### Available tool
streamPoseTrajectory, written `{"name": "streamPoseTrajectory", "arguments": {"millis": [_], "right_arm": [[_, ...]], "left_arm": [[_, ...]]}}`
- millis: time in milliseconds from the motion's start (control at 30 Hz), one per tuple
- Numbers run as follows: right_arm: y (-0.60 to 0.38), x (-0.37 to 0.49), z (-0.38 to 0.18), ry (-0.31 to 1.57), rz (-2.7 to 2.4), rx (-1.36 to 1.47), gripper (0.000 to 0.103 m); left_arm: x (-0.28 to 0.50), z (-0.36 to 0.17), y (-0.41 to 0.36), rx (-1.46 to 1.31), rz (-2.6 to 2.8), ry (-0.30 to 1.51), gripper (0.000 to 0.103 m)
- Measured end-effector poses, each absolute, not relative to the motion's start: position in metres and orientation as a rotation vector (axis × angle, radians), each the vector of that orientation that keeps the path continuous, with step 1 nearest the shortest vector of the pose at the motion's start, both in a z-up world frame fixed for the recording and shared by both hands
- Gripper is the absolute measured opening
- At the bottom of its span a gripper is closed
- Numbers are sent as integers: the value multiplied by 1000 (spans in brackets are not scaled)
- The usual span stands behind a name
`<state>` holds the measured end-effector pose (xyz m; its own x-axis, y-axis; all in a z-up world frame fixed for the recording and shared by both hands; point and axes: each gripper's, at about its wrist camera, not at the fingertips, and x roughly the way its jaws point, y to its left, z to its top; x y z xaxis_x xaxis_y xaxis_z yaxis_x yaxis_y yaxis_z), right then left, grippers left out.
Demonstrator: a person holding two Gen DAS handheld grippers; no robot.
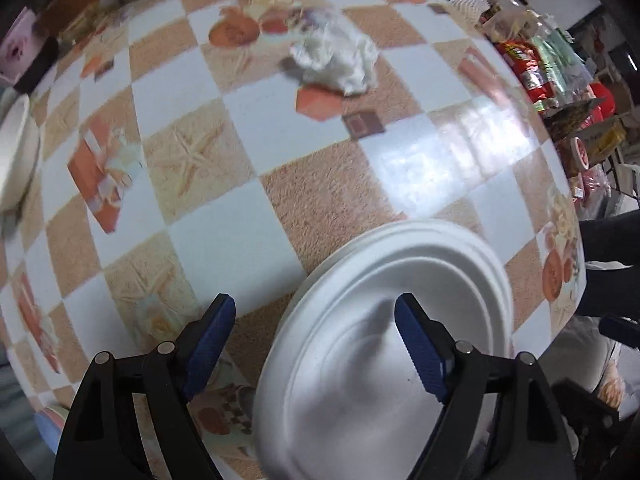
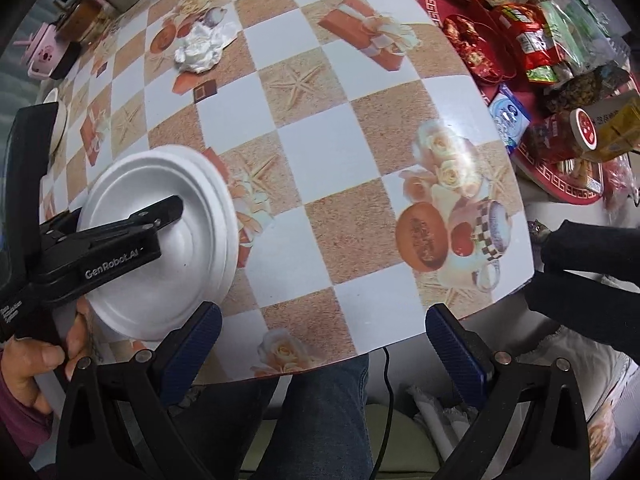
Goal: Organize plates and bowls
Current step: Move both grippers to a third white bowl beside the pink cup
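Blue-padded left gripper (image 1: 316,320) hangs wide open above a white plate stack (image 1: 384,344), gripping nothing.
Plates lie at the near edge of the checkered table (image 2: 304,148); the right gripper (image 2: 324,338) spreads wide, empty, over that edge. Crumpled tissue (image 1: 336,58) lies mid-table; a bowl (image 1: 14,152) sits near the left edge.

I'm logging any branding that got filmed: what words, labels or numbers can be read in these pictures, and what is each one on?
"GenRobot.AI": white lettering on the side of the left gripper, in the right wrist view.
Small white lettering lower on that gripper's body: too small to read.
Red snack packets, blue-and-white carton, red-lidded jar, yellow box: printing too blurred or small to read.
Left wrist view: nothing readable.
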<state>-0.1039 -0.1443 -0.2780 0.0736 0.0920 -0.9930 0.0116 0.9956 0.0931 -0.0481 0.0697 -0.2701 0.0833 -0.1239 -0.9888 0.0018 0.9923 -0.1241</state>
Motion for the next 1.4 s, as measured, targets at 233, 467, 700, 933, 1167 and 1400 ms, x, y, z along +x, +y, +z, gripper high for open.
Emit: {"name": "streamPoseTrajectory", "arguments": {"millis": [233,467,700,933,1167,1400], "right_arm": [[-115,-83,-281,1478,136,64,103],[-64,-57,-316,1465,54,-307,103],[-76,-52,-284,1421,91,-207,103],[-90,-36,-256,1388,100,-68,103],[-30,-6,-227,1375,257,-47,103],[77,38,-214,1380,409,-51,103]], "left_arm": [[-79,-217,111,-148,-61,1399,85],[-86,-228,125,-83,36,1459,87],[-86,-259,109,-30,23,1524,81],[-88,-213,141,-48,11,1418,82],[-70,-188,223,-148,171,1398,82],[-41,-189,332,-262,394,1365,82]]}}
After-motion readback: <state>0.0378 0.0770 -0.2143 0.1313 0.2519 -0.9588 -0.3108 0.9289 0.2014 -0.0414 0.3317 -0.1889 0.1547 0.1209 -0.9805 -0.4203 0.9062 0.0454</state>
